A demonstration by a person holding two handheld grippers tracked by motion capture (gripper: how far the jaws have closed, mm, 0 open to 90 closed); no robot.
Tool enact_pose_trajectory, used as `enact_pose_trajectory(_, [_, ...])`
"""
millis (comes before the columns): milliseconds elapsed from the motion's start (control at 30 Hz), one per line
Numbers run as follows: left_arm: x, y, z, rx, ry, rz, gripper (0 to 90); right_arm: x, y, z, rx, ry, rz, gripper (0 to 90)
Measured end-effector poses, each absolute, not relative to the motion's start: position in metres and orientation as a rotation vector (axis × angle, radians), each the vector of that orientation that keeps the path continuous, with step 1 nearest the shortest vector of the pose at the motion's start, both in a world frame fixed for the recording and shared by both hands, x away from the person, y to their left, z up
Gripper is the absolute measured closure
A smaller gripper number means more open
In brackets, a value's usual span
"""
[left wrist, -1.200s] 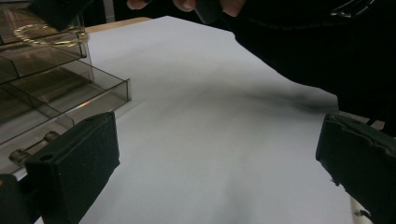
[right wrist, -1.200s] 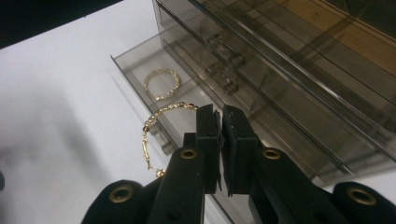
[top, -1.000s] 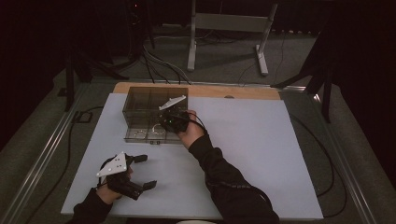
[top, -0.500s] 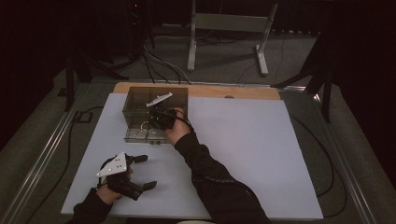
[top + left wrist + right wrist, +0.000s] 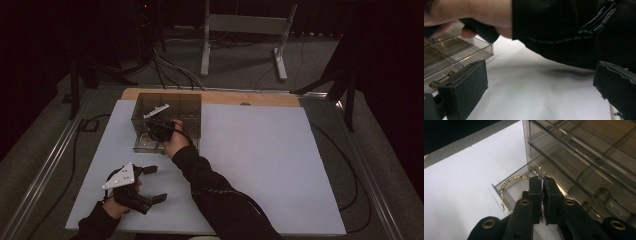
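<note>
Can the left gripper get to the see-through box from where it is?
Probably yes. The left gripper sits open on the white table, and the clear box lies just ahead. The right arm's sleeve crosses beside that path and might get bumped.

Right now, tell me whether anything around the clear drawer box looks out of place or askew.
A gold chain loops over the front wall of the open drawer of the clear drawer box, pinched in the shut right hand-held gripper and half outside. Nothing looks spilled or damaged. The left hand-held gripper is open and empty.
</note>
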State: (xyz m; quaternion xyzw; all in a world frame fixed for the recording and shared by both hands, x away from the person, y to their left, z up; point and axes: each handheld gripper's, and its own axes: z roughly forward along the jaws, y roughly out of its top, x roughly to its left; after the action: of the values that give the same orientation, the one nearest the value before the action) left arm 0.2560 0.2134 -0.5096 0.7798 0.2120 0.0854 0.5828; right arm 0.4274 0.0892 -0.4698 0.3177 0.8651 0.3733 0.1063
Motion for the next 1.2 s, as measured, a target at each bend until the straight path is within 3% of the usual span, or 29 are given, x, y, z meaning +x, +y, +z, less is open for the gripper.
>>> enact_pose_trajectory(400, [0.256, 0.213, -0.51, 1.818, 0.493, 0.194, 0.6, 0.435, 0.105, -0.48, 0.971, 2.509, 1.127, 84.7])
enact_pose_trajectory(433, [0.257, 0.213, -0.51, 1.815, 0.495, 0.192, 0.5, 0.435, 0.106, -0.482, 0.967, 2.52, 1.121, 77.9])
enact_pose_trajectory(1067, [0.256, 0.213, -0.512, 1.822, 0.502, 0.194, 0.5, 0.404, 0.068, -0.448, 0.879, 2.525, 1.42, 17.2])
enact_pose_trajectory(1200, [0.256, 0.215, -0.512, 1.817, 0.51, 0.196, 0.5, 0.399, 0.051, -0.444, 0.847, 2.534, 1.428, 14.2])
